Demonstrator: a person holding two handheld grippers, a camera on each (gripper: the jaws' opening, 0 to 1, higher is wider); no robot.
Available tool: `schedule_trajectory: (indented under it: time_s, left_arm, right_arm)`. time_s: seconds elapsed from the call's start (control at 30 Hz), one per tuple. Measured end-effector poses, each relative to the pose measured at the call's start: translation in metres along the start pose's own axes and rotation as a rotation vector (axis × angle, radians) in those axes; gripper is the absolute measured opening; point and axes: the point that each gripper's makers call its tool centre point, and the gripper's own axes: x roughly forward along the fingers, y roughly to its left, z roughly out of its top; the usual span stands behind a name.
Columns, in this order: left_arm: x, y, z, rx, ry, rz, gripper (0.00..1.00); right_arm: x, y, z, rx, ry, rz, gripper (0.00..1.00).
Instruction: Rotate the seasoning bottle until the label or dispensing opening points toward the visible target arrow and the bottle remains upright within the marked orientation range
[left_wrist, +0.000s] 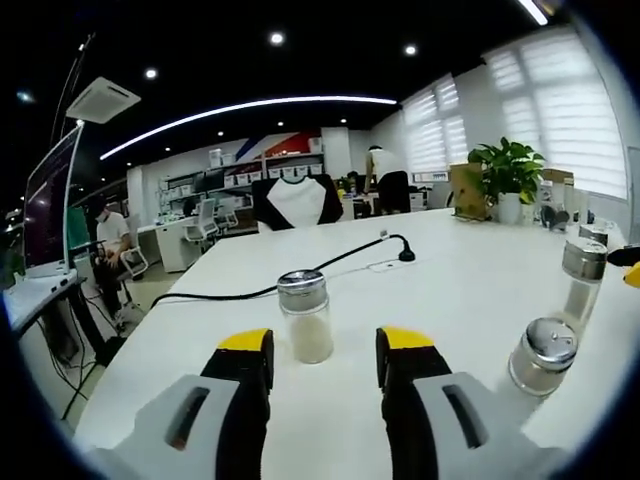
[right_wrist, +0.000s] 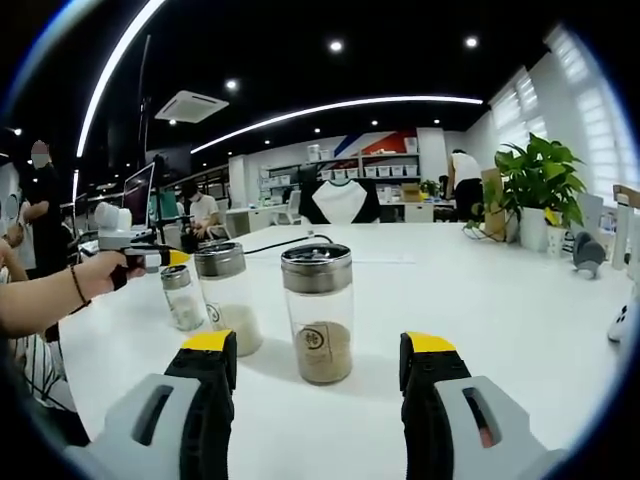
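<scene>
Yellow-tipped jaws of my right gripper (right_wrist: 320, 360) stand spread apart and grasp nothing; between and just beyond them a seasoning bottle (right_wrist: 318, 314) stands upright on the white table (right_wrist: 520, 310), brown granules in its lower part, a round label facing me, steel cap on top. Beyond it to my left stands a second bottle (right_wrist: 226, 298) with pale contents, and farther left a smaller shaker (right_wrist: 182, 296). At far left a hand (right_wrist: 100, 274) holds my left gripper (right_wrist: 172, 258), reaching toward that shaker.

From the left gripper view, my left gripper (left_wrist: 322, 352) is likewise released, jaws parted, with a small shaker (left_wrist: 304, 316) of white grains upright just ahead between them, not touched. To the right of the jaws two more steel-capped bottles (left_wrist: 542, 356) (left_wrist: 581, 280) stand near the table edge. A black cable (left_wrist: 300, 278) runs across the table behind the shaker; a potted plant (left_wrist: 508, 178) sits far right.
</scene>
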Motion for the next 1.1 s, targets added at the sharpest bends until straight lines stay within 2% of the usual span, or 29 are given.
schedule_trajectory:
  time_s: [0.3,0.53,1.1]
  left_arm:
    - [0.025,0.005,-0.001,-0.004,0.013,0.005,0.45]
    - [0.045,0.012,-0.008,-0.059,0.038,0.017,0.46]
    - [0.072,0.014,-0.018,-0.082,0.085,0.024,0.47]
  right_arm:
    - [0.0,0.0,-0.001,-0.002,0.002,-0.001,0.67]
    - [-0.001,0.0,-0.002,-0.003,0.002,-0.006,0.67]
    - [-0.006,-0.004,0.002,-0.006,-0.004,-0.016,0.66]
